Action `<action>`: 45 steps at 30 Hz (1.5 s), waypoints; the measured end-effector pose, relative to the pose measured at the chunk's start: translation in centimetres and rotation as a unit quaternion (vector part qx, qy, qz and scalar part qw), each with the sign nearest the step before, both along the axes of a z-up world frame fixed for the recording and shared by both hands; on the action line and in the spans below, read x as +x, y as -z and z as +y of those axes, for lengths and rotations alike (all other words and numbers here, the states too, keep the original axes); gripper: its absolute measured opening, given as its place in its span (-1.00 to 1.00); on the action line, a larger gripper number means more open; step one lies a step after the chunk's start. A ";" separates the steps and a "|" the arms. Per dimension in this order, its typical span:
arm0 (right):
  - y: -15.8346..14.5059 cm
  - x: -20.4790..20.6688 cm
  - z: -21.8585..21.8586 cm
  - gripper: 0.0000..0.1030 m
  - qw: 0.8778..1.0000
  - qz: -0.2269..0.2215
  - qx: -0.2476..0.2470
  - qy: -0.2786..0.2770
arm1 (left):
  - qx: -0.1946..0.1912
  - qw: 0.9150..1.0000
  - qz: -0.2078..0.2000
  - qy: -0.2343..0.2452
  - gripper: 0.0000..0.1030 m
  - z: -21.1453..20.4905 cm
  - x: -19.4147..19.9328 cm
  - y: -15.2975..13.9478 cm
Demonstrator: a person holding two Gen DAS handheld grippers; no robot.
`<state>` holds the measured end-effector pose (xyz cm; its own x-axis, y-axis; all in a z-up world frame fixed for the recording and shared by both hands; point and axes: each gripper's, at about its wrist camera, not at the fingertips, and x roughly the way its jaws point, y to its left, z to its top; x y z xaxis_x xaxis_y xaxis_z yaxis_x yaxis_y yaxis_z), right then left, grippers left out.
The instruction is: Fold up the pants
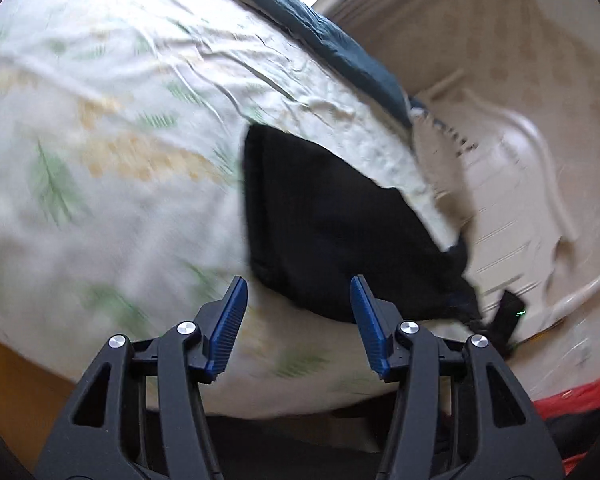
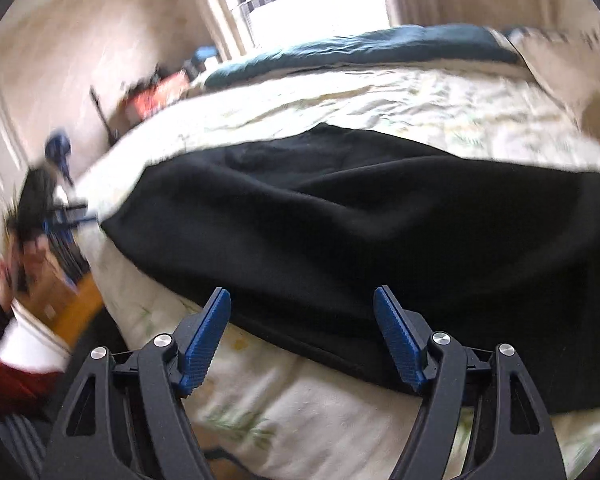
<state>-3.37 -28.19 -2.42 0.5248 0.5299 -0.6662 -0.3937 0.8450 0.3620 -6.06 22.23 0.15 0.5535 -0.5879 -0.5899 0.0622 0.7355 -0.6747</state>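
Black pants [image 1: 332, 232] lie in a folded heap on a bed sheet [image 1: 120, 120] printed with green leaves. My left gripper [image 1: 298, 284] is open, its blue pads apart with nothing between them, and its tips hover over the near edge of the pants. In the right wrist view the pants [image 2: 380, 220] spread wide across the sheet [image 2: 420, 100]. My right gripper [image 2: 302, 294] is open too, wide, and empty, just above the pants' near hem. Both views are blurred.
A dark teal blanket [image 2: 380, 46] runs along the far side of the bed, under a bright window [image 2: 312, 4]. White panelled furniture [image 1: 520, 200] stands beside the bed. Red fabric [image 1: 580, 396] lies low at the right. The wooden bed frame [image 1: 16, 380] shows at the lower left.
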 end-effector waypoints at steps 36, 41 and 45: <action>4.5 -0.3 -5.3 0.40 0.928 0.133 0.308 0.163 | -0.015 0.987 0.050 -0.152 -0.80 -6.7 3.0 3.9; 6.0 1.1 -4.5 -0.69 0.929 0.156 0.277 0.192 | 0.004 0.988 0.040 -0.149 -0.83 -6.7 3.6 3.0; 4.7 -0.2 -3.8 -0.79 0.933 0.140 0.275 0.185 | -0.006 0.987 0.033 -0.156 -0.83 -5.6 3.9 2.3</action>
